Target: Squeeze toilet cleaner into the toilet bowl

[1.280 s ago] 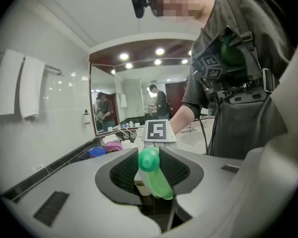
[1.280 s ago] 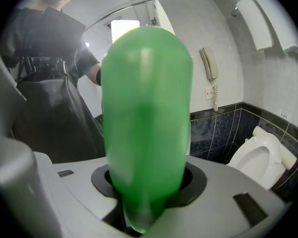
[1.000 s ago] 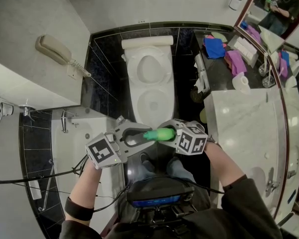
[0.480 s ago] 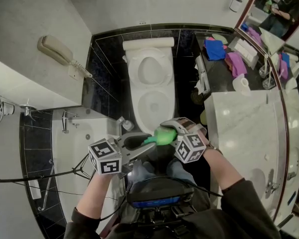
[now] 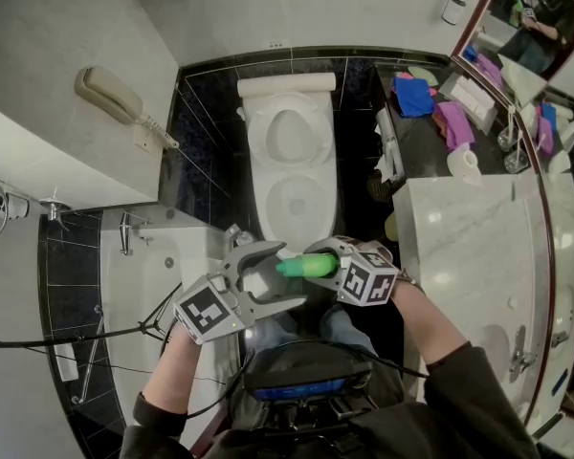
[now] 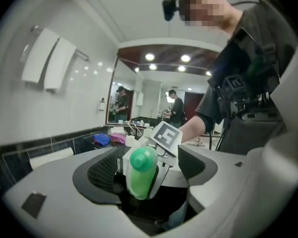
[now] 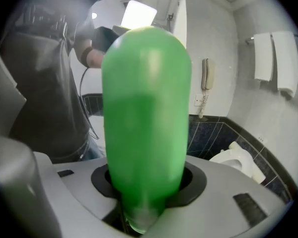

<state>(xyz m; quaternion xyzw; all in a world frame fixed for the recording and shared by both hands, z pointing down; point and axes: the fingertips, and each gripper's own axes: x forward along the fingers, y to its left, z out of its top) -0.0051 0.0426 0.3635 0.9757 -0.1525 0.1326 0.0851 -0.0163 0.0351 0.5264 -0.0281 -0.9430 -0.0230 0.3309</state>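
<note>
Left tongs point(image 5: 289, 275) newly wide around bottle point(image 5: 311, 264)

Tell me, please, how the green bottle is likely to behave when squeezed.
The bottle looks like smooth, translucent plastic, so it should probably give when squeezed. Held only at its base by the right gripper, its glossy round body may slip or twist. Laid down, it would likely roll.

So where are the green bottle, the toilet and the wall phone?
green bottle point(image 5: 308, 264): head view, middle of its body.
toilet point(image 5: 265, 204): head view, left rim of the bowl.
wall phone point(image 5: 108, 94): head view, middle of the handset.
</note>
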